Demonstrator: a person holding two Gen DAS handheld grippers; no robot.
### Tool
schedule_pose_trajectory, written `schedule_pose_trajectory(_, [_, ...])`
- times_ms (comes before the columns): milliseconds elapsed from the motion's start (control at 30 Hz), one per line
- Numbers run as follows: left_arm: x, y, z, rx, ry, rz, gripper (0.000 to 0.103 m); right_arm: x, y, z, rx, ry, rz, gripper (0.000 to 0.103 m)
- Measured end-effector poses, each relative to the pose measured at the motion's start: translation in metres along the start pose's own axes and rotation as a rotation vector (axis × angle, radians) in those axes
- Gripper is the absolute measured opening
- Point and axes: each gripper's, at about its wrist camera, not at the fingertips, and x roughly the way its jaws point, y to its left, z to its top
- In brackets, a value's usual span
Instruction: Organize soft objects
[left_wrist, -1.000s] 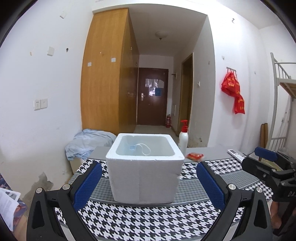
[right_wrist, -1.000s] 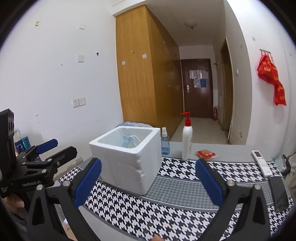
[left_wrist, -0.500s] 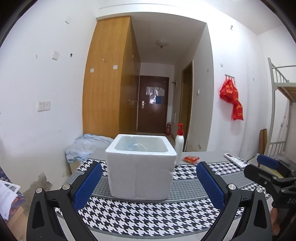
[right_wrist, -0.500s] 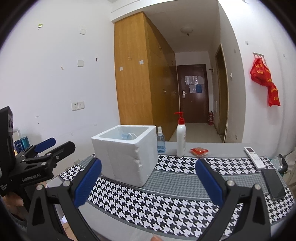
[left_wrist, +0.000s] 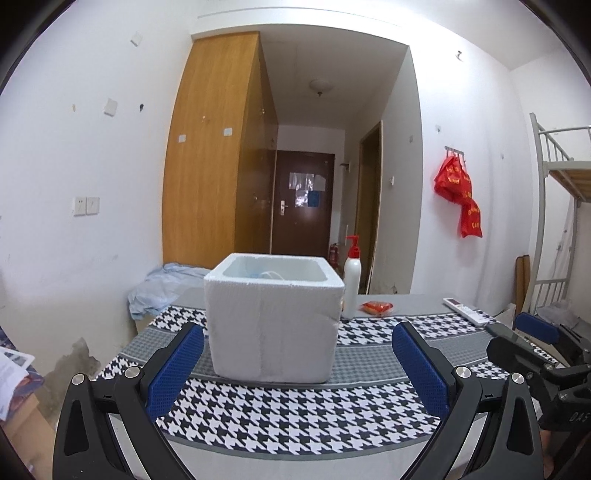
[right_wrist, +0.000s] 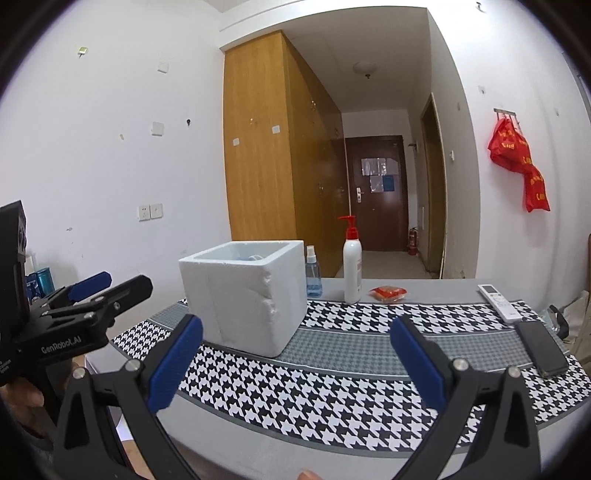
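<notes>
A white foam box (left_wrist: 272, 317) stands on the houndstooth table cloth (left_wrist: 295, 410); it also shows in the right wrist view (right_wrist: 245, 295). Something pale blue with a white cord lies inside it (left_wrist: 264, 275), mostly hidden by the rim. My left gripper (left_wrist: 295, 369) is open and empty, held back from the box near the table's front edge. My right gripper (right_wrist: 295, 363) is open and empty, to the right of the box. Each gripper shows in the other's view: the right one (left_wrist: 535, 343), the left one (right_wrist: 92, 295).
A red-pump white bottle (right_wrist: 352, 271), a small blue spray bottle (right_wrist: 312, 273) and a red packet (right_wrist: 388, 293) stand behind the box. A remote (right_wrist: 498, 304) and a dark phone (right_wrist: 541, 350) lie at the right. Blue cloth (left_wrist: 159, 288) lies at the far left.
Both grippers have pulled back and lowered, so the box looks smaller and its inside is less visible. Both stay open and empty.
</notes>
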Motion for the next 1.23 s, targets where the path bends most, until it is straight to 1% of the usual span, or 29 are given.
schedule_pose_trajectory(200, [-0.0016, 0.0013, -0.0024, 0.010, 0.005, 0.009, 0.102, -0.0007, 0.0016, -0.0029, 0.006, 0.005, 0.005, 0.103])
schedule_pose_trajectory(300, [-0.0051, 0.0013, -0.0037, 0.006, 0.000, -0.001, 0.102, 0.0003, 0.0024, -0.0033, 0.008, 0.010, -0.002, 0.103])
schedule_pose_trajectory(500, [-0.0048, 0.0015, -0.0044, 0.007, -0.001, 0.013, 0.102, -0.0001, 0.0029, -0.0045, 0.001, 0.010, -0.005, 0.103])
schedule_pose_trajectory(700, [-0.0037, -0.0016, -0.0065, 0.019, 0.007, 0.009, 0.102, 0.0035, 0.0014, -0.0063, -0.004, 0.019, -0.017, 0.103])
schedule_pose_trajectory(867, [-0.0024, -0.0005, -0.0069, 0.024, 0.012, 0.015, 0.102, 0.0046, 0.0013, -0.0073, 0.002, 0.025, 0.003, 0.103])
schedule_pose_trajectory(1233, [0.0005, -0.0012, -0.0058, 0.030, 0.014, 0.022, 0.102, 0.0067, 0.0040, -0.0071, -0.006, 0.033, 0.013, 0.103])
